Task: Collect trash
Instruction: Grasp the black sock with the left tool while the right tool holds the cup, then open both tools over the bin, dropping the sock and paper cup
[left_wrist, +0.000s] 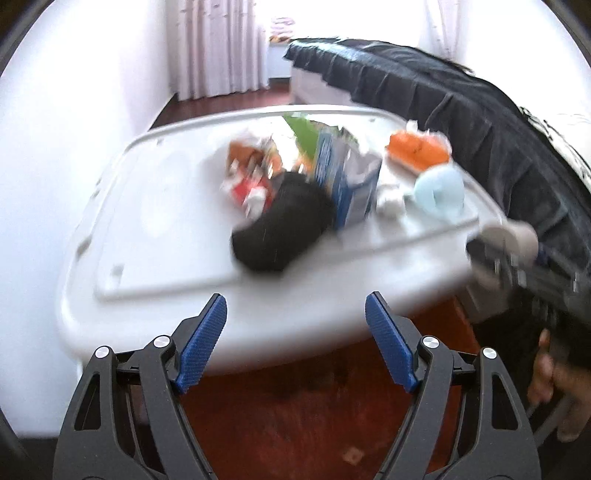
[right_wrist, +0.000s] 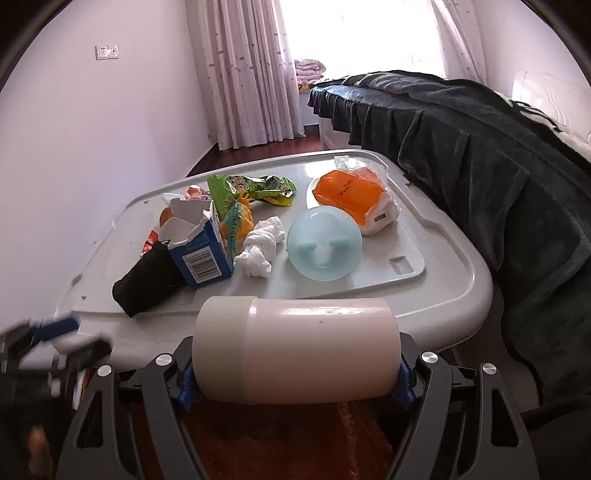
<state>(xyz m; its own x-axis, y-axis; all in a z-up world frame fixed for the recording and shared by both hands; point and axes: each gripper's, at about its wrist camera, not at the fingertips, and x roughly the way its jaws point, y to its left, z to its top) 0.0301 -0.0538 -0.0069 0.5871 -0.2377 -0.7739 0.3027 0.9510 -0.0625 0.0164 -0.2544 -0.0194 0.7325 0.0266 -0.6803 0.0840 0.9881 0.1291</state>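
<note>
Trash lies on a white plastic bin lid (right_wrist: 436, 295): a black cloth (right_wrist: 147, 280), a torn blue carton (right_wrist: 201, 254), a green snack wrapper (right_wrist: 251, 186), a crumpled white tissue (right_wrist: 260, 247), a pale blue round lid (right_wrist: 324, 248) and an orange packet (right_wrist: 351, 192). My right gripper (right_wrist: 295, 391) is shut on a cream cylindrical container (right_wrist: 295, 350), held sideways at the lid's near edge. My left gripper (left_wrist: 295, 328) is open and empty, just short of the lid's (left_wrist: 155, 206) near edge; the black cloth (left_wrist: 280, 229) lies ahead of it. The left view is blurred.
A bed with a dark blanket (right_wrist: 498, 155) runs along the right side of the lid. White walls and pink curtains (right_wrist: 251, 74) stand behind. Red-brown floor (left_wrist: 295, 413) lies below both grippers. My right gripper with the container (left_wrist: 513, 240) shows at the right of the left view.
</note>
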